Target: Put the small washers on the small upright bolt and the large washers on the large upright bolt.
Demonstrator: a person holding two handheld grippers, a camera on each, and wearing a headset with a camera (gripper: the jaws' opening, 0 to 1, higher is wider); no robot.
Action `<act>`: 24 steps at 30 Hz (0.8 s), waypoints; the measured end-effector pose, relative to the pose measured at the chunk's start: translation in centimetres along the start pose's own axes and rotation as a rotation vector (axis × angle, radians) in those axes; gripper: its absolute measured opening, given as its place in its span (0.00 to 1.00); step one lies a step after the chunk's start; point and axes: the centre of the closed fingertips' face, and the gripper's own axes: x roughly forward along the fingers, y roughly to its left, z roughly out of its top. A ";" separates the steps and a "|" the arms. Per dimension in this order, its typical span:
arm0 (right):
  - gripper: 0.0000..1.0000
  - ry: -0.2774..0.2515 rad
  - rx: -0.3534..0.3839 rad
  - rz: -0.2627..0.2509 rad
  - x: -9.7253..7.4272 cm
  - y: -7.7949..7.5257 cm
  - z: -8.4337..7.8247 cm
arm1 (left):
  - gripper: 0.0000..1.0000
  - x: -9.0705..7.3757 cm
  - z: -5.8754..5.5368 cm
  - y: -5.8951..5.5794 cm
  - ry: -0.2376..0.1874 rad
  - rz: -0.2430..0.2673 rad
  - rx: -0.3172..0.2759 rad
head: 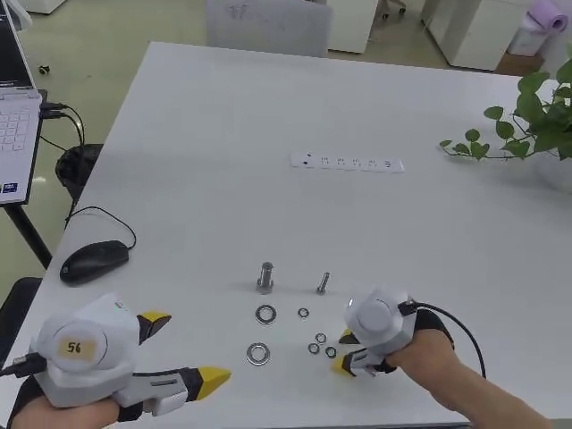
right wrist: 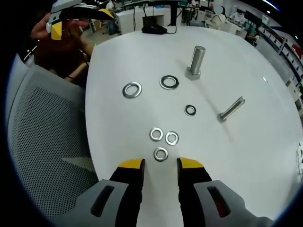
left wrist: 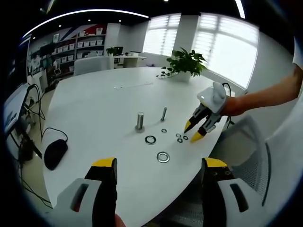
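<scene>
On the white table [head: 223,134] a large bolt [head: 265,277] and a small bolt [head: 323,283] stand upright side by side. Two large washers [head: 265,314] [head: 258,354] lie flat in front of the large bolt. Several small washers [head: 321,338] lie near the small bolt. My right gripper [head: 343,352] hovers low just right of that cluster; in the right gripper view it [right wrist: 161,164] is open by a narrow gap, empty, with one small washer [right wrist: 160,153] just ahead of its tips. My left gripper [head: 183,351] is wide open and empty near the front edge, left of the washers.
A black mouse [head: 94,261] with its cable lies at the table's left edge. A white power strip [head: 347,162] lies further back, and a leafy plant [head: 527,125] stands at the far right. A laptop [head: 13,116] is off to the left. A mesh chair [right wrist: 42,142] sits below the front edge.
</scene>
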 end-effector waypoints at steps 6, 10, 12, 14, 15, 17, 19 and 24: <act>0.24 -0.022 -0.044 0.004 0.3 0.5 0.8 | 0.72 0.1 0.2 0.2 -0.007 0.003 -0.005; 0.23 -0.035 -0.049 0.005 0.3 0.4 0.8 | 0.72 0.0 0.3 0.2 -0.010 0.006 -0.008; 0.22 -0.047 -0.047 0.007 0.3 0.3 0.8 | 0.72 0.0 0.2 0.2 -0.011 0.007 -0.011; 0.22 -0.051 -0.058 0.010 0.2 0.4 0.9 | 0.72 0.0 0.2 0.2 -0.008 0.007 -0.010; 0.22 -0.050 -0.061 0.010 0.3 0.4 0.9 | 0.71 0.0 0.1 0.2 -0.008 0.006 -0.010; 0.18 -0.041 -0.077 0.009 0.3 0.3 0.8 | 0.71 0.0 0.1 0.2 -0.008 0.004 -0.011; 0.15 -0.030 -0.090 0.010 0.3 0.3 0.7 | 0.71 0.1 0.0 0.2 -0.005 0.003 -0.011; 0.14 -0.010 -0.093 0.009 0.3 0.2 0.7 | 0.71 0.1 0.3 0.1 -0.011 0.004 -0.012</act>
